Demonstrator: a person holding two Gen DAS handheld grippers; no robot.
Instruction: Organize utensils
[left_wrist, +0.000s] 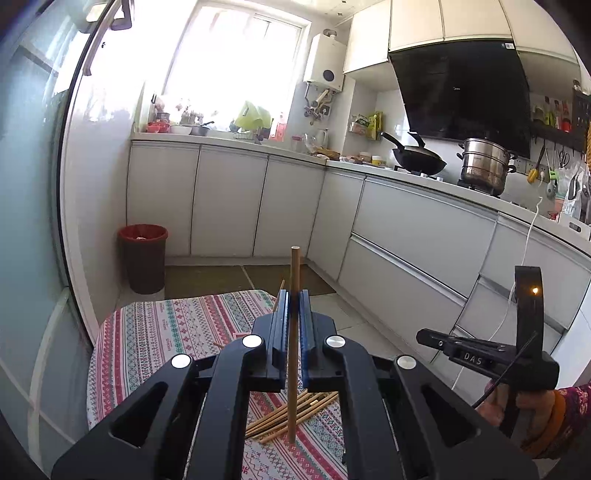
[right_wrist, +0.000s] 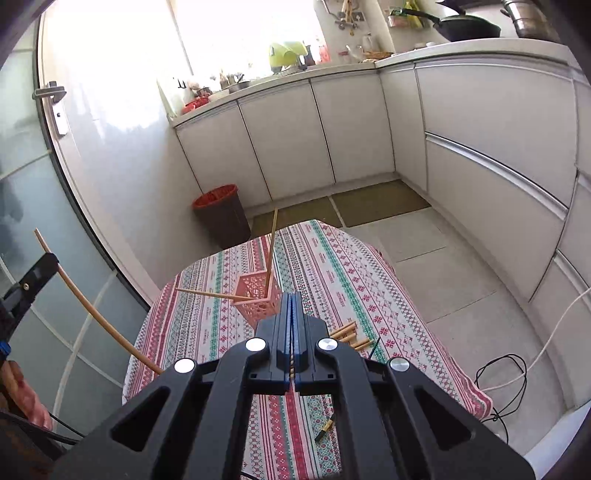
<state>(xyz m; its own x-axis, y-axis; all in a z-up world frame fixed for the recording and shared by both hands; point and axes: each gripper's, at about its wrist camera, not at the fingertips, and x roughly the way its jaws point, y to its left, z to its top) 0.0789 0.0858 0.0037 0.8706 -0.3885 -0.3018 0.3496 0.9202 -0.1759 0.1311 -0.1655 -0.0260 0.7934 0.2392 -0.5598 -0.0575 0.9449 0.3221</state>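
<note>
My left gripper (left_wrist: 294, 295) is shut on one wooden chopstick (left_wrist: 293, 347), which stands upright above the patterned tablecloth (left_wrist: 166, 332). Below it lies a loose pile of chopsticks (left_wrist: 314, 404). My right gripper (right_wrist: 291, 295) is shut, and I see nothing gripped at its tips. It hangs above the table, just short of a pink lattice basket (right_wrist: 255, 295). One chopstick (right_wrist: 271, 251) leans in the basket and another (right_wrist: 207, 293) lies across its rim. The right wrist view also shows the left gripper (right_wrist: 51, 258) with its held chopstick (right_wrist: 92, 306). The right gripper (left_wrist: 423, 336) appears at the right of the left wrist view.
A short dark and gold piece (right_wrist: 324, 430) lies on the cloth near the front edge. A dark bin with a red liner (right_wrist: 221, 214) stands on the floor beyond the table. White cabinets (right_wrist: 480, 147) line the back and right. Cables (right_wrist: 502, 373) lie on the floor at the right.
</note>
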